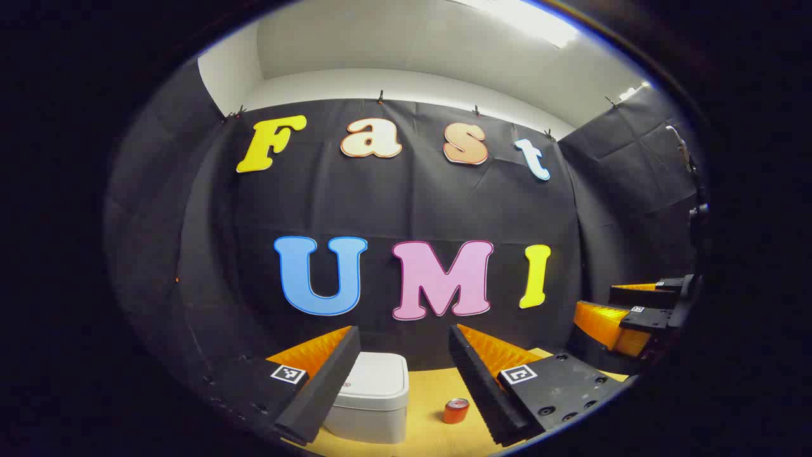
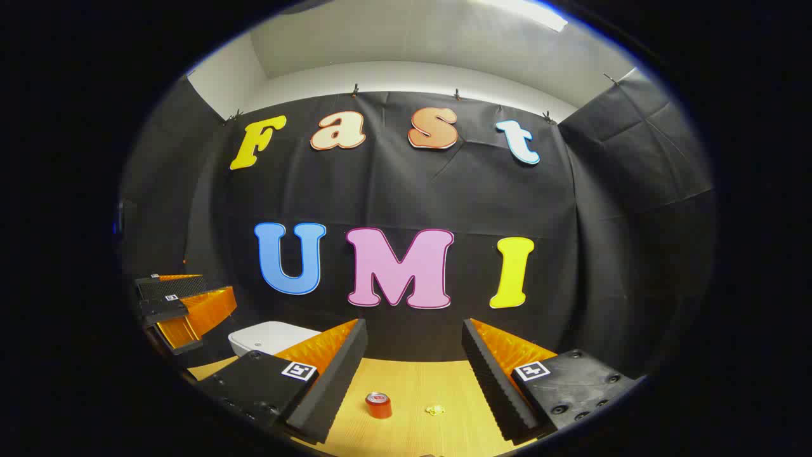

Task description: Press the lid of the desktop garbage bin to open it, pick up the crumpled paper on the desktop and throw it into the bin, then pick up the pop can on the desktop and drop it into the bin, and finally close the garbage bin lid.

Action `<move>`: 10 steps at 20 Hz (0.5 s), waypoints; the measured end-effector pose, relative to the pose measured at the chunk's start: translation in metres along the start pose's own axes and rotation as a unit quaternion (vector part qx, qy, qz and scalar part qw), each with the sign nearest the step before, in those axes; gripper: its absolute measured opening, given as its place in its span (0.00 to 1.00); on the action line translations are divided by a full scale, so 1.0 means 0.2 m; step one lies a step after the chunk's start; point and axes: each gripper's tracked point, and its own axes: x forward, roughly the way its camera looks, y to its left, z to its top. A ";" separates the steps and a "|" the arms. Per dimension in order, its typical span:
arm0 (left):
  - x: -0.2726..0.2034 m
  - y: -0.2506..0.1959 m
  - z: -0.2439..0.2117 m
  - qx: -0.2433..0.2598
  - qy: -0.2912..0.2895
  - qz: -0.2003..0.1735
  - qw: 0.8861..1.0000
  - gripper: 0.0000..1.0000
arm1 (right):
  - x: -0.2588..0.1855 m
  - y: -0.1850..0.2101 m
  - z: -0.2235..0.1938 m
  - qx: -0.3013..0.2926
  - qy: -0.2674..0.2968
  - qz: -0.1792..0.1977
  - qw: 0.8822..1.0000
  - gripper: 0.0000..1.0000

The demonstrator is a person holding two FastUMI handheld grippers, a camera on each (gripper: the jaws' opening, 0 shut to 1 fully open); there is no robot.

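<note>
The left gripper [image 1: 404, 381] is held above the desktop [image 1: 431, 438] with its fingers spread wide and nothing between them. Just ahead of and below its near-side finger stands the garbage bin [image 1: 371, 400], lid down and flat on the body. The pop can [image 1: 455, 410] stands upright farther toward its other finger, apart from the bin. The right gripper [image 2: 413, 381] is likewise spread and empty, at about the same height. Below the gap between its fingers stands the pop can [image 2: 379, 405], with the crumpled paper [image 2: 435, 410] just beyond it toward the outer finger, small and lying on the desktop [image 2: 412, 381]. The garbage bin [image 2: 269, 336] lies off past its inner finger, partly hidden. Judged from the closed lid and untouched items, the step in hand is the first: pressing the lid open. The next move calls for lowering the left gripper onto the lid and pressing firmly, keeping the bin from sliding.
</note>
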 end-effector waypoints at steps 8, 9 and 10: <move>-0.03 -0.03 -0.04 -0.003 0.008 -0.003 1.000 0.95 | -0.03 0.00 -0.03 -0.009 0.007 -0.003 1.000 0.96; -0.03 -0.03 -0.03 0.000 0.005 -0.006 1.000 0.95 | -0.03 0.00 -0.03 -0.007 0.006 -0.005 1.000 0.97; -0.03 -0.04 -0.02 0.002 0.003 -0.010 1.000 0.95 | -0.04 -0.01 -0.02 -0.006 0.005 -0.008 1.000 0.97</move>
